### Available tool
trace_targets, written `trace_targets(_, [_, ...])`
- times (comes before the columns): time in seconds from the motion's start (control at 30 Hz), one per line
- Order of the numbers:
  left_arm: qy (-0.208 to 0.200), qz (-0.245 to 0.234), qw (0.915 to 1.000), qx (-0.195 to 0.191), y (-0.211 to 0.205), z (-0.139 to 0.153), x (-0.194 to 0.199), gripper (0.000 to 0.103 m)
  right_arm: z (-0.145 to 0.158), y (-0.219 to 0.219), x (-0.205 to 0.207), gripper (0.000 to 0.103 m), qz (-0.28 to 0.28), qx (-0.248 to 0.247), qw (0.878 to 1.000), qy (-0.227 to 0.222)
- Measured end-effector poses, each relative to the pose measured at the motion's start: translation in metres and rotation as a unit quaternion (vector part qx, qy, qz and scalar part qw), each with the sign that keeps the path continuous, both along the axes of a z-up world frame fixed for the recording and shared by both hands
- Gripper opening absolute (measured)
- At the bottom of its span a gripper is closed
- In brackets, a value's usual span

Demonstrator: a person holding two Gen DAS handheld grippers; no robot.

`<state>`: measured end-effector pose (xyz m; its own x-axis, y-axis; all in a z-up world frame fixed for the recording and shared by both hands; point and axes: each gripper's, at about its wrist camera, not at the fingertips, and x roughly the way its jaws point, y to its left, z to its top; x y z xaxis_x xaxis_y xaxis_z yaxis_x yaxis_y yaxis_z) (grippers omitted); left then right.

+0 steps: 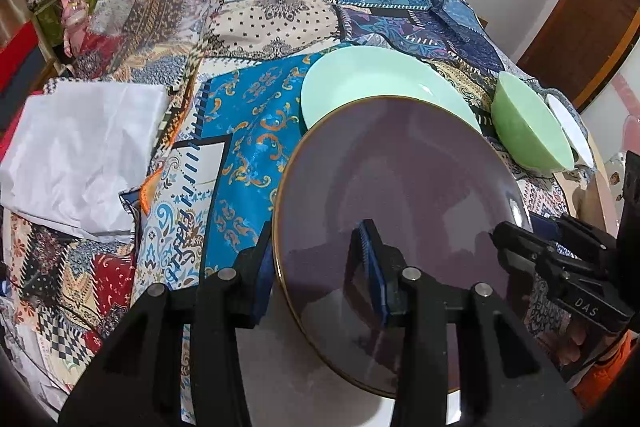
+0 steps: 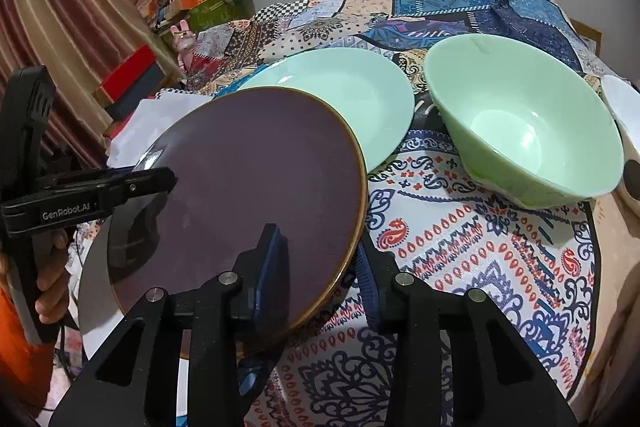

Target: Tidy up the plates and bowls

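A dark purple plate with a brown rim hangs tilted over a pale plate at the table's near edge. My left gripper straddles the purple plate's left rim, one pad on top and one underneath, shut on it; in the right wrist view the left gripper clamps that same side. My right gripper bites the opposite rim the same way, and the right gripper shows at the plate's right edge. Behind lie a mint plate and a green bowl.
A patchwork cloth covers the round table. A white bowl stands right of the green bowl. Crumpled white paper lies at the left. Shelves with boxes and a curtain stand beyond the table.
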<state>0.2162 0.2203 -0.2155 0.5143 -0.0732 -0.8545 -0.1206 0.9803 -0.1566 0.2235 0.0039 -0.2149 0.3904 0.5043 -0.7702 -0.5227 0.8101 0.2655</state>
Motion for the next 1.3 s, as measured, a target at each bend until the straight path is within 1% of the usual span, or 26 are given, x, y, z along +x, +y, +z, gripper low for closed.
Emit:
trace_targets(0.03, [0.0,0.001,1.0,0.004,-0.002,0.001,-0.001,0.04,0.001,-0.001,-0.001,0.033,-0.001,0.0,1.0,0.0])
trace_targets(0.17, [0.0,0.002,1.0,0.001,-0.005,0.005,-0.006,0.04,0.004,-0.002,-0.008,0.032,0.0,-0.009,1.0,-0.01])
trace_targets(0.23, [-0.007,0.005,0.9999,0.012,-0.008,0.009,-0.01,0.04,0.006,-0.004,-0.011,0.032,0.001,-0.01,1.0,-0.016])
trace_targets(0.27, [-0.015,0.001,0.9997,0.018,-0.011,0.013,-0.013,0.037,0.007,-0.006,-0.012,0.03,0.002,-0.008,1.0,-0.017])
trace_targets(0.3, [-0.024,-0.035,0.9988,-0.023,-0.016,0.018,-0.016,0.015,0.009,-0.006,-0.012,0.03,0.001,-0.007,1.0,-0.018])
trace_targets(0.33, [-0.021,-0.059,0.9966,-0.052,-0.023,0.022,-0.017,0.014,0.012,-0.008,-0.014,0.024,0.003,-0.003,1.0,-0.022])
trace_targets(0.37, [-0.024,-0.069,0.9965,-0.041,-0.035,0.029,-0.018,0.014,0.015,-0.008,-0.016,0.018,0.008,0.004,1.0,-0.027])
trace_targets(0.4, [-0.037,-0.064,0.9972,0.01,-0.049,0.036,-0.02,0.014,0.02,-0.007,-0.018,0.016,0.017,0.009,0.999,-0.029])
trace_targets(0.43, [-0.048,-0.063,0.9964,0.031,-0.055,0.04,-0.021,0.014,0.022,-0.001,-0.02,0.015,0.026,-0.001,0.999,-0.029])
trace_targets(0.47, [-0.056,-0.063,0.9959,0.034,-0.057,0.042,-0.022,0.014,0.022,0.003,-0.022,0.016,0.027,-0.018,0.999,-0.034])
trace_targets(0.53, [-0.05,-0.055,0.9971,0.02,-0.05,0.042,-0.022,0.014,0.02,0.007,-0.022,0.016,0.028,-0.034,0.998,-0.044])
trace_targets(0.67, [-0.036,-0.004,0.9993,0.009,-0.022,0.038,-0.026,0.014,0.01,-0.003,-0.016,0.016,0.023,-0.023,0.999,-0.022])
trace_targets(0.73, [-0.031,0.017,0.9994,0.003,-0.007,0.036,-0.03,0.015,0.009,-0.005,-0.016,0.016,0.023,-0.021,0.999,-0.021])
trace_targets(0.77, [-0.029,0.024,0.9993,0.004,-0.003,0.035,-0.035,0.016,0.01,-0.005,-0.016,0.016,0.023,-0.016,0.999,-0.02])
trace_targets(0.83, [-0.023,0.039,0.9989,0.007,0.008,0.032,-0.042,0.023,0.012,-0.007,-0.018,0.016,0.022,-0.011,0.999,-0.022])
trace_targets(0.87, [-0.019,0.046,0.9987,0.006,0.015,0.029,-0.047,0.026,0.013,-0.007,-0.019,0.016,0.021,-0.009,0.999,-0.023])
trace_targets(0.9, [-0.015,0.05,0.9986,0.004,0.02,0.027,-0.051,0.029,0.014,-0.007,-0.02,0.016,0.022,-0.005,0.999,-0.023])
trace_targets(1.07, [0.004,0.067,0.9977,-0.008,0.037,0.017,-0.074,0.031,0.014,-0.007,-0.027,0.016,0.028,0.002,1.0,-0.012])
trace_targets(1.17, [0.013,0.07,0.9974,-0.01,0.04,0.011,-0.086,0.031,0.013,-0.005,-0.031,0.016,0.031,0.004,0.999,-0.007])
trace_targets(1.3, [0.015,0.071,0.9974,-0.01,0.038,0.008,-0.1,0.031,0.012,0.0,-0.038,0.017,0.043,0.006,0.999,0.0])
